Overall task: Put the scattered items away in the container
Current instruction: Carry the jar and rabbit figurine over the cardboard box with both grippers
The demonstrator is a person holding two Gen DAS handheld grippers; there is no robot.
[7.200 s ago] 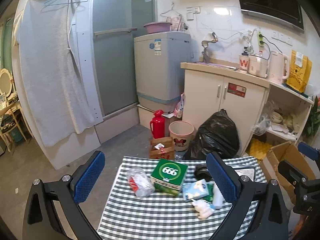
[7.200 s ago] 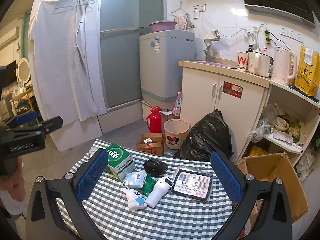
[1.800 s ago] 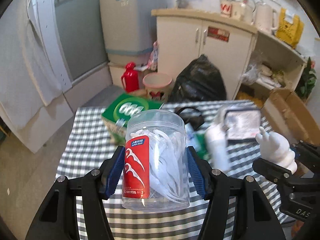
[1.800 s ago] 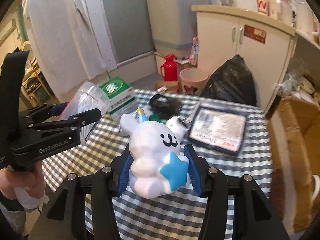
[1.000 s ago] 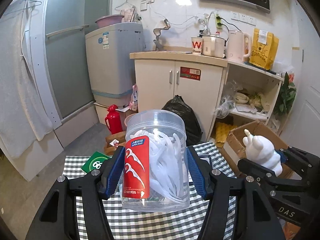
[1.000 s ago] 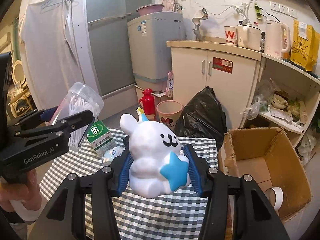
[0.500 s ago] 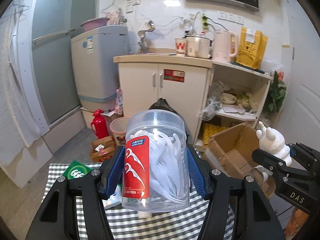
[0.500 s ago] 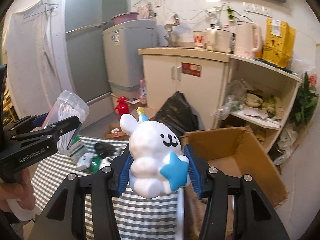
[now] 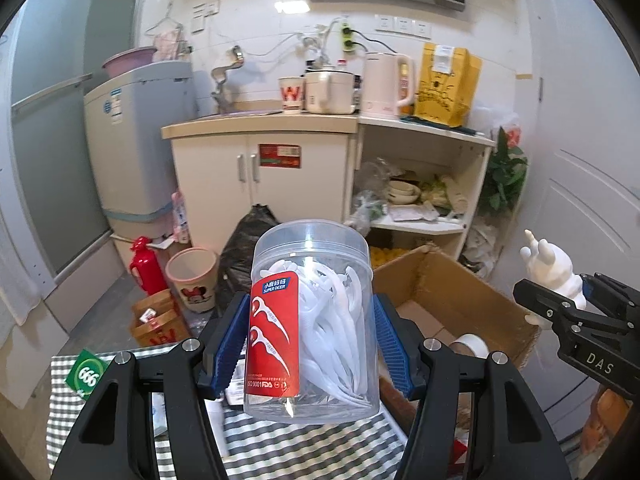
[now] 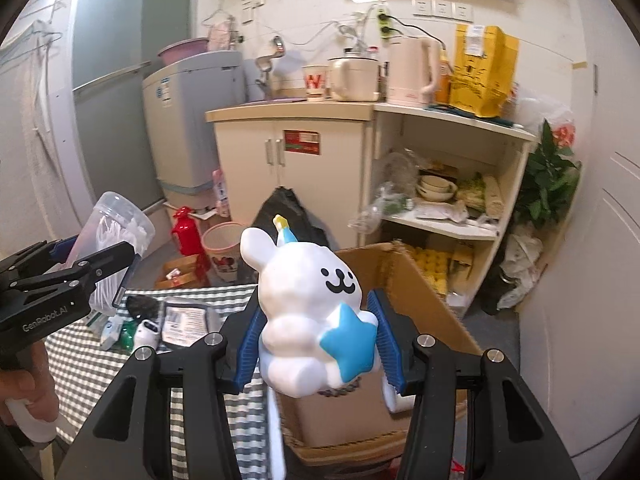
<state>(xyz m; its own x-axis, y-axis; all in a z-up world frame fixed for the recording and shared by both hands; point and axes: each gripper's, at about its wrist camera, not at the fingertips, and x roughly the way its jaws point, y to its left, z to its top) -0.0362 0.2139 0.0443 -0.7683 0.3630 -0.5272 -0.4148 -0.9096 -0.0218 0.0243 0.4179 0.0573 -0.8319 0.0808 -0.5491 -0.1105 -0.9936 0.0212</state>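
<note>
My left gripper (image 9: 310, 346) is shut on a clear jar of white floss picks (image 9: 312, 316) with a red label, held upright above the table's right end. My right gripper (image 10: 316, 344) is shut on a white rabbit figure (image 10: 308, 300) with a blue star, held over the open cardboard box (image 10: 420, 292). The box (image 9: 452, 300) stands on the floor right of the checked table (image 9: 260, 444); a white tape roll (image 9: 468, 346) lies inside. From the left wrist view the rabbit (image 9: 550, 272) shows at far right. The jar (image 10: 116, 248) shows at left in the right wrist view.
On the checked table (image 10: 92, 356) remain a black flat pack (image 10: 184, 320), a white bottle (image 10: 144, 336), a dark object (image 10: 140, 304) and a green 666 box (image 9: 88, 372). Behind stand a black rubbish bag (image 9: 248, 252), a pink bin (image 9: 192, 276), a red flask (image 9: 142, 266) and a shelf cabinet (image 9: 424, 184).
Both grippers have swung right with their loads. The cardboard box has come closer and more to the centre; the rabbit now hangs over it. The table items have slid left.
</note>
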